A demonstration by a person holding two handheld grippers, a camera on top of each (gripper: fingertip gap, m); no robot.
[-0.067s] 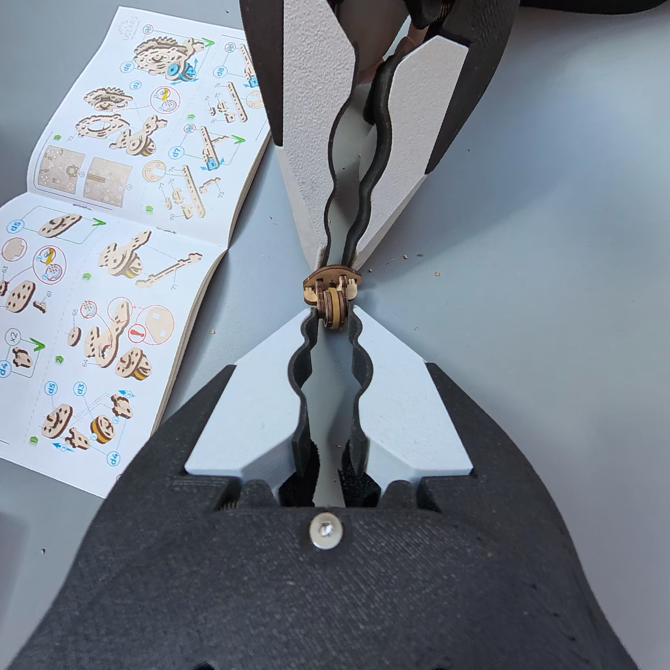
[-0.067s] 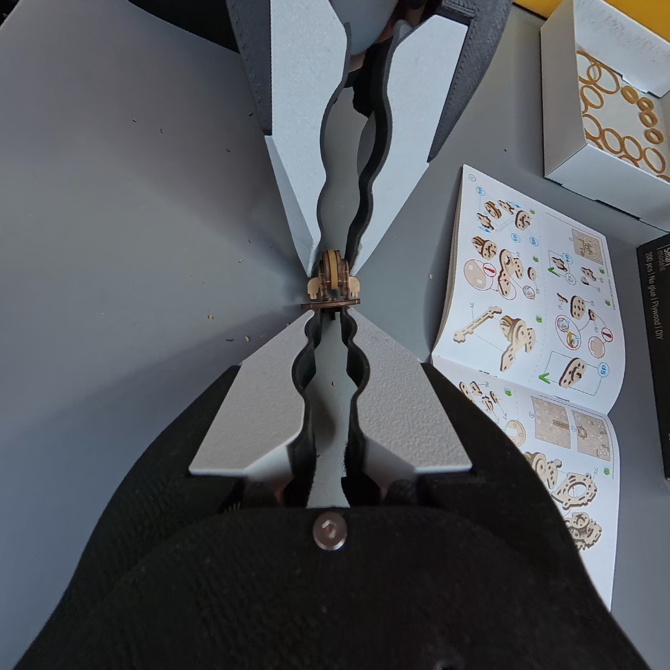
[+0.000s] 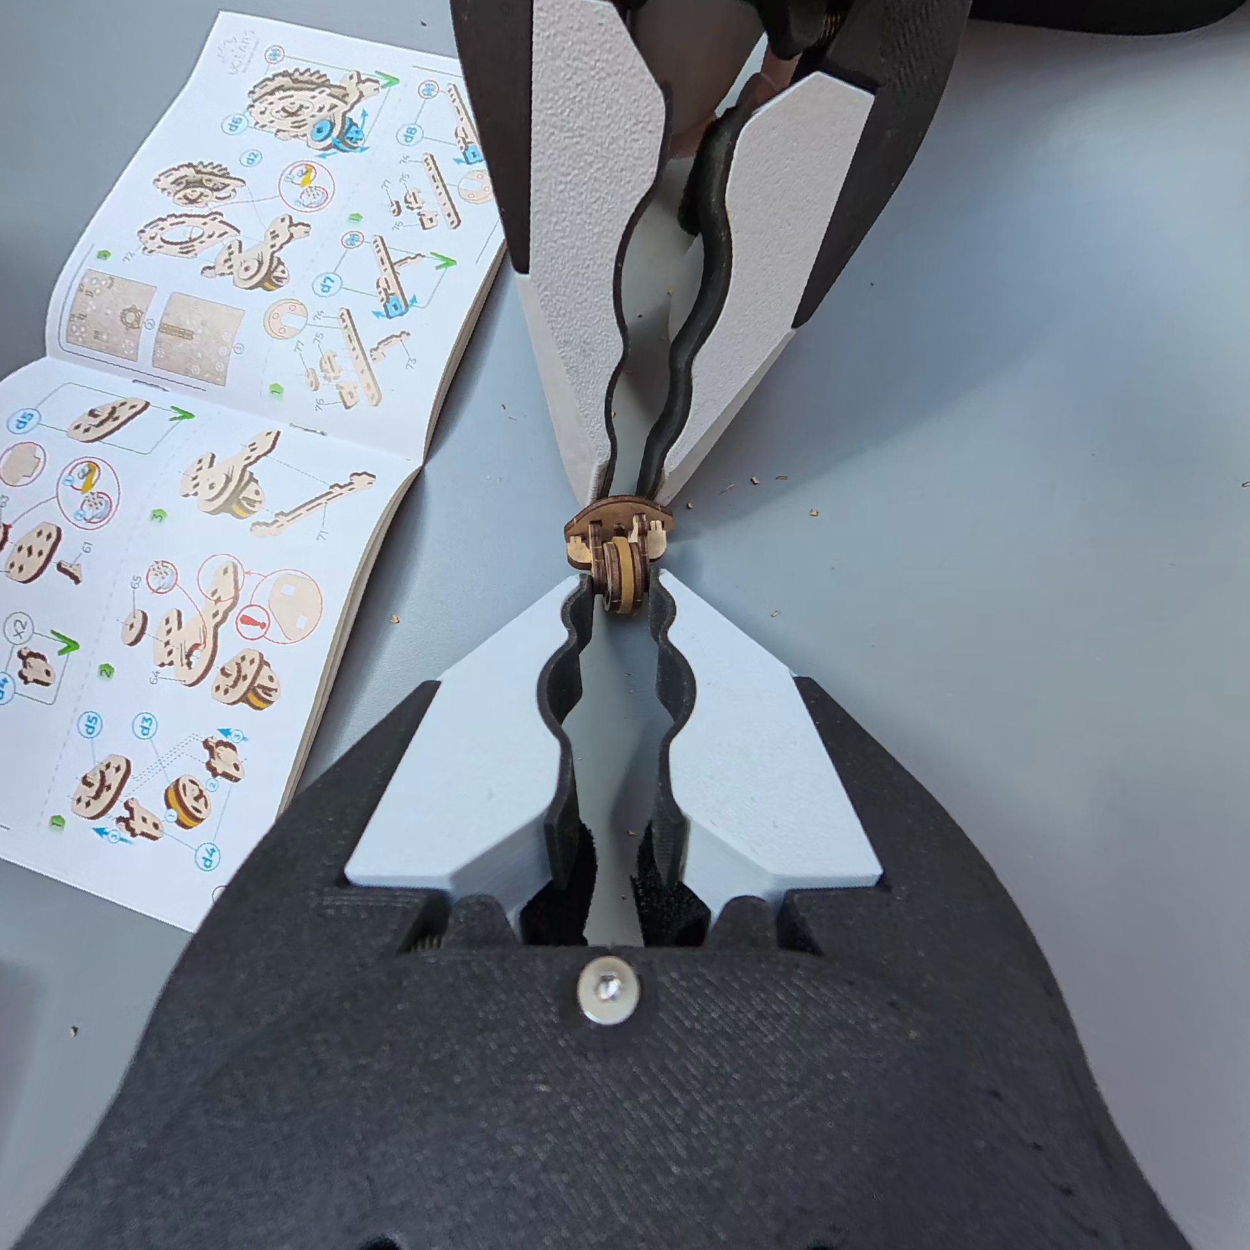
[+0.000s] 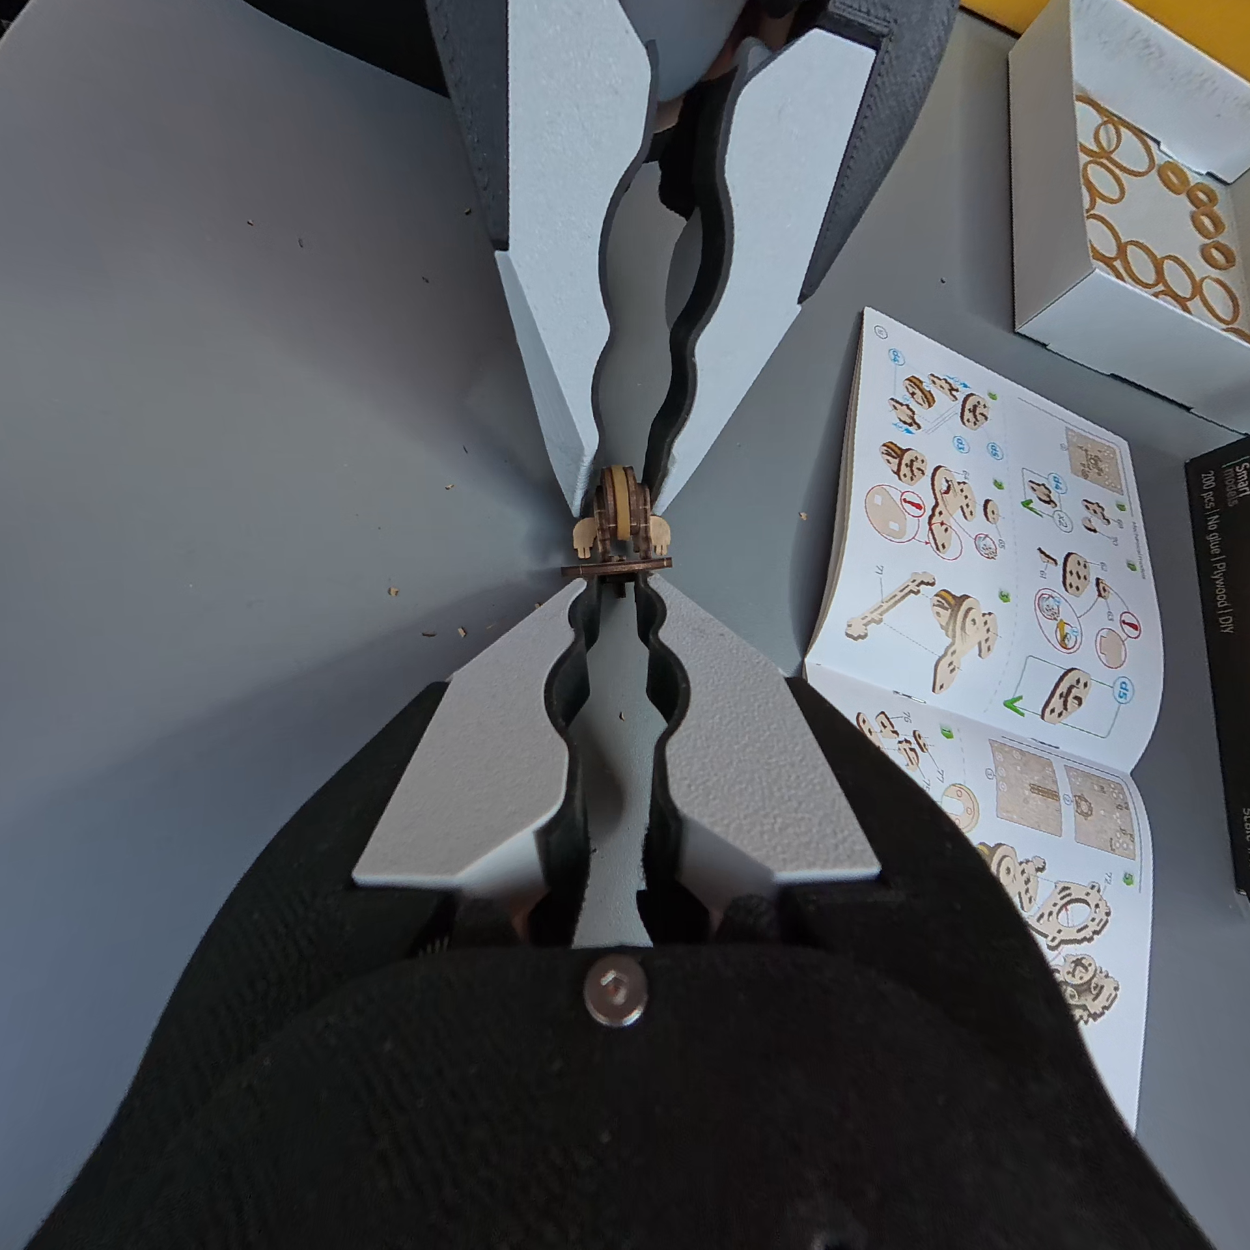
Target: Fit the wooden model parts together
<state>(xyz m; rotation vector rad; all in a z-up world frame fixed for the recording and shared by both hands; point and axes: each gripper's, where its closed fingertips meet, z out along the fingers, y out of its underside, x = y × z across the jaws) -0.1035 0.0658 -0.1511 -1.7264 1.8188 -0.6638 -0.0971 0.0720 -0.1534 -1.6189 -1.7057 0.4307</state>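
Left wrist view: your left gripper (image 3: 621,588) is narrowed onto the wheel stack (image 3: 623,575) of the wooden assembly, held above the grey table (image 3: 981,541). Just beyond, your right gripper (image 3: 626,483) pinches the flat plate (image 3: 619,512) from the opposite side, tips nearly meeting yours. Booklet (image 3: 223,440) lies open to the left. Right wrist view: same grip mirrored; white box (image 4: 1136,196) of rings sits far right.

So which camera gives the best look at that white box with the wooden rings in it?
The right wrist view. The white box sits at its top right corner, open, with the wooden rings showing inside. The left wrist view does not show the box at all.
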